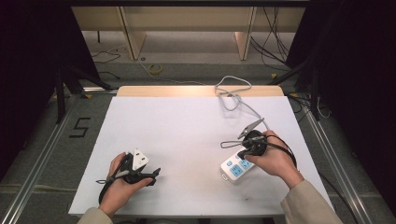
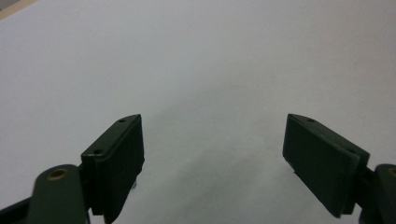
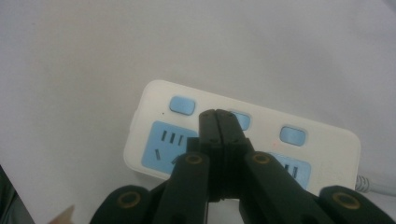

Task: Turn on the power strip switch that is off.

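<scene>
A white power strip [image 1: 235, 169] with blue sockets and blue switches lies near the table's front right; its grey cable [image 1: 233, 95] runs off over the far edge. My right gripper [image 1: 242, 154] hovers over it. In the right gripper view the strip [image 3: 327, 140] lies just below that gripper [image 3: 217, 113], whose jaws are shut together with nothing between them. Their tips cover the middle switch; contact cannot be told. My left gripper [image 1: 155, 176] rests at the front left and stands open [image 2: 215, 122] over the bare white surface.
The white table top [image 1: 187, 126] has a wooden strip along its far edge. Black curtains flank both sides. On the floor are a "5" mark [image 1: 79, 127] to the left, cables, and a yellow coil [image 1: 155, 68] beyond the table.
</scene>
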Motion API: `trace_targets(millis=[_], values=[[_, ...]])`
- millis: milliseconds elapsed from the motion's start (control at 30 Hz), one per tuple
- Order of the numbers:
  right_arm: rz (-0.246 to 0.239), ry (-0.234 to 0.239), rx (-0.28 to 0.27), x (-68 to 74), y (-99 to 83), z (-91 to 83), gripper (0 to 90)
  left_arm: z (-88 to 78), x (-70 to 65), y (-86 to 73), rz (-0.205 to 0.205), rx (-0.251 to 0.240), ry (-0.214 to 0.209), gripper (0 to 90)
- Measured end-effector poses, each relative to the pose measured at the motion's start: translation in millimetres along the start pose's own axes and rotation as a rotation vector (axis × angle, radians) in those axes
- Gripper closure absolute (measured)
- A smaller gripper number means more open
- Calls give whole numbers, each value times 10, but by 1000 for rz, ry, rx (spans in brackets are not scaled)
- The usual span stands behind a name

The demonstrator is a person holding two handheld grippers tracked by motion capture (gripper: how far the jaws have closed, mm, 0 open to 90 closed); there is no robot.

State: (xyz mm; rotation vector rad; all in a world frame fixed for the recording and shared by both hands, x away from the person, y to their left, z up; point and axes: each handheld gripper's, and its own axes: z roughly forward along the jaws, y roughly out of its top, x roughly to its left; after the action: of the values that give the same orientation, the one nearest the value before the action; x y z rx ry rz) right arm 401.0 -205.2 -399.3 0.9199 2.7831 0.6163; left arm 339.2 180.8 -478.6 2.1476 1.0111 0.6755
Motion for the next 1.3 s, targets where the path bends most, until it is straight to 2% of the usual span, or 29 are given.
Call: trace_targets(millis=[1300], values=[[-20,20,31,85,124,111,900,-6,0,7,1,-2,1,206]])
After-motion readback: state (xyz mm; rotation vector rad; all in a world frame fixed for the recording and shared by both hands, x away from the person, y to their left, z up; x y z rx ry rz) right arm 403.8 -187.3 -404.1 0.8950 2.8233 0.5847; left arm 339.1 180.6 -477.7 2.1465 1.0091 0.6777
